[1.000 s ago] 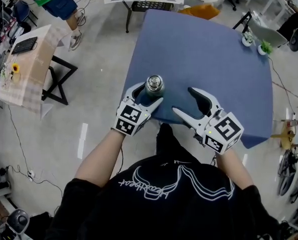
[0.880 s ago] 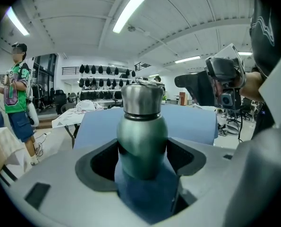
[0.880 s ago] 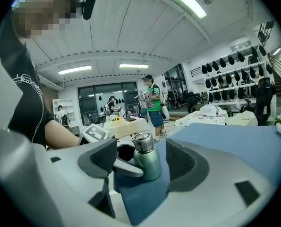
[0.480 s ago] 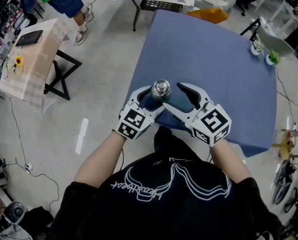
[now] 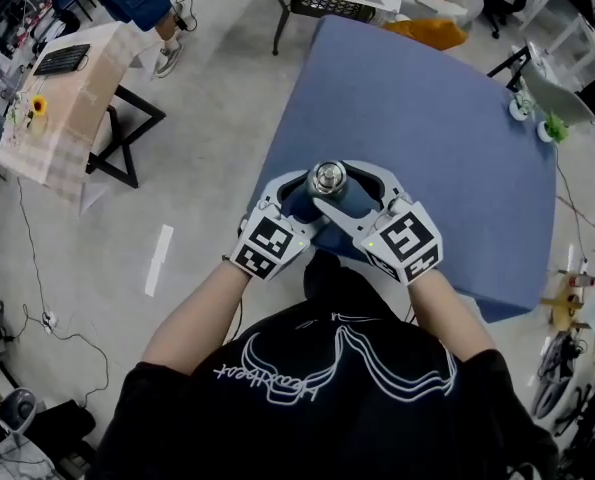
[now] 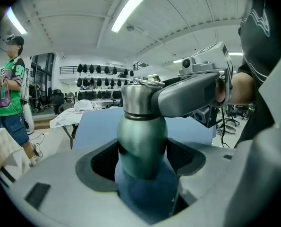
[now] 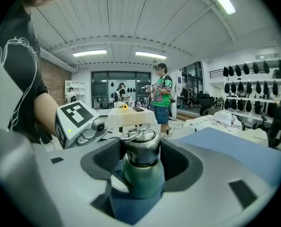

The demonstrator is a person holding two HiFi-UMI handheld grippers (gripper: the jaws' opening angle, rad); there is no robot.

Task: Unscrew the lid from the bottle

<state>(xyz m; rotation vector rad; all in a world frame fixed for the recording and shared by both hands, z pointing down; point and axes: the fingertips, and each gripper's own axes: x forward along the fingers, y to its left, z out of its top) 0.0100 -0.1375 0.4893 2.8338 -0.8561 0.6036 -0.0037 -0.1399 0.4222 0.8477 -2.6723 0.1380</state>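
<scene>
Head view: found the bottle [image 5: 302, 200] standing upright on the blue worktop [image 5: 427, 118], close to its near edge and left corner. Judged the long axis vertical, with the steel lid [image 5: 329, 178] facing up at the camera. Recorded bare worktop beyond and to the right, and floor [image 5: 197, 168] past the left edge. Saw the left gripper [image 5: 307, 198] and the right gripper [image 5: 335, 183] meeting around the bottle from the near side.

Left gripper view: observed the fingers [image 6: 102, 160] clamped on the green body low down, with neck and lid rising above them. Noted one finger of the right gripper crossing at lid height from the right.

Right gripper view: observed the fingers [image 7: 180, 162] just closing, with the lid between them and the pads against both its sides. Noted the green shoulder directly below. Logged the left gripper's marker cube [image 7: 76, 117] just beside at left, and open worktop ahead at right.
</scene>
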